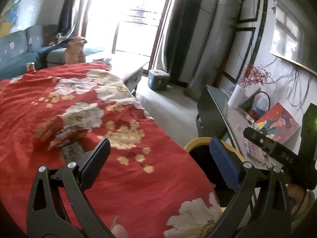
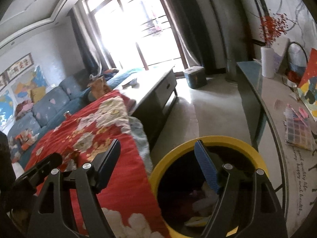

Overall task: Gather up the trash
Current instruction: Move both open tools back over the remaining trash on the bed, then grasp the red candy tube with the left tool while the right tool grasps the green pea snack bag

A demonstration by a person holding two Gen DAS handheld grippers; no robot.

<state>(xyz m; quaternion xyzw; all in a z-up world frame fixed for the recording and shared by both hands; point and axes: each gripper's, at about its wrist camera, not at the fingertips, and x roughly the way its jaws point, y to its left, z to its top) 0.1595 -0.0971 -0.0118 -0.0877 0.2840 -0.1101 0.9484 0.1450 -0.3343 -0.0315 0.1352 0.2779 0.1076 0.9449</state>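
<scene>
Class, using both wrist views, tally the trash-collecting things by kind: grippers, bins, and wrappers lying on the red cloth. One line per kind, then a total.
Grippers: 2 (left gripper, right gripper, both open and empty)
Bins: 1 (yellow bin)
Wrappers on the red cloth: 1 crumpled red wrapper
Total: 4

A crumpled red wrapper with printed patches lay on the red floral cloth, blurred, beside a grey scrap — details could not be made out. The bin — round, yellow-rimmed, dark inside — stood upright on the floor just beside the cloth's edge. Pale crumpled pieces and something yellow lay at its bottom.
</scene>
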